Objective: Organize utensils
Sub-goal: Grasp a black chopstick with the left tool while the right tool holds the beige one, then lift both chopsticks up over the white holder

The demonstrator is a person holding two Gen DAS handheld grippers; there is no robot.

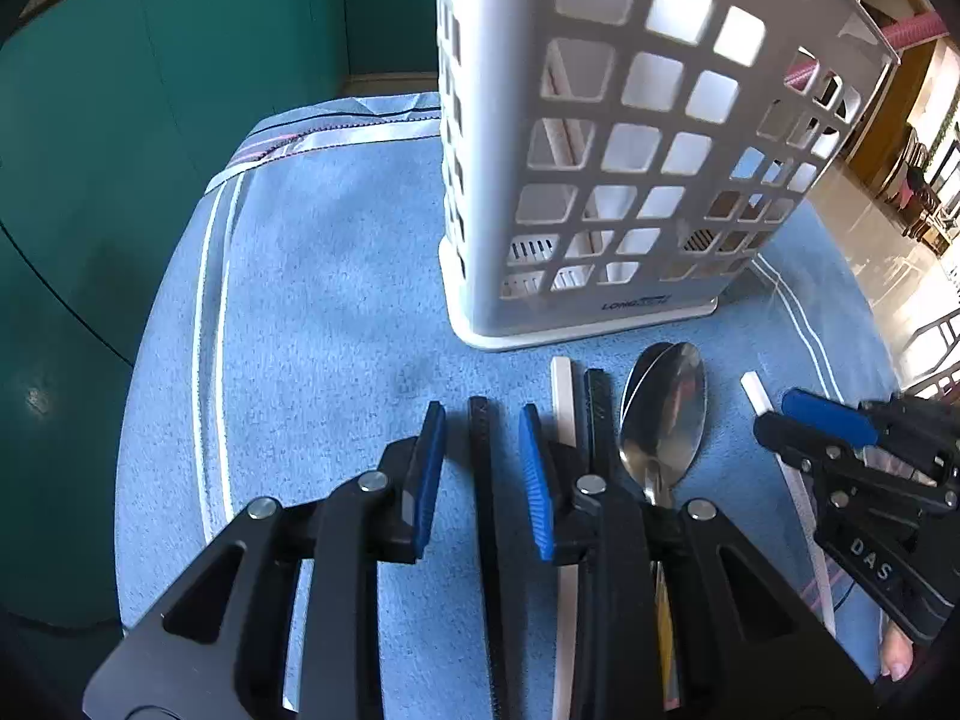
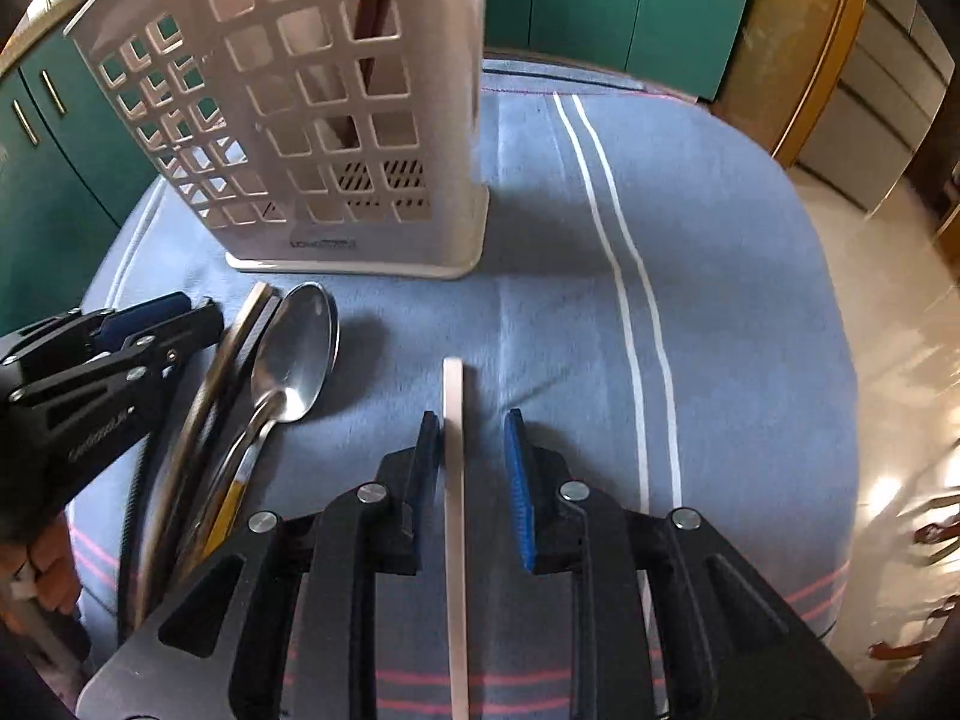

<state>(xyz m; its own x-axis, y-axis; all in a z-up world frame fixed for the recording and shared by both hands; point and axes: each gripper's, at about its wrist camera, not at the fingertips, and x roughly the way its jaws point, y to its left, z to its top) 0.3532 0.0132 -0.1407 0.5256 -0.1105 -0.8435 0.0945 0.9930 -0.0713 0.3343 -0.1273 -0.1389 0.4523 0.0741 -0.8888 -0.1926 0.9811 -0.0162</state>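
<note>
- The desk (image 1: pixel 336 276) carries a blue cloth with white stripes; green cabinets (image 1: pixel 120 90) stand behind it.
- The left tool (image 1: pixel 483 468) points steeply down over the cloth, its blue pads a narrow way apart. A black chopstick (image 1: pixel 480 420) lies between them, touched by neither pad, so nothing is held.
- Just right of it lie a white chopstick (image 1: pixel 564 396) and another black chopstick (image 1: pixel 597 402), side by side.
- Next come 2 stacked metal spoons (image 1: pixel 666 408), bowls pointing toward the holder.
- The white perforated utensil holder (image 1: pixel 600 150) stands upright on the cloth, just beyond the tips of the utensils.
- Furthest right, the right tool (image 2: pixel 471 456) straddles a second white chopstick (image 2: pixel 453 396). The stick lies against the left pad and well clear of the right one; the gap is narrow and not clamped.
</note>
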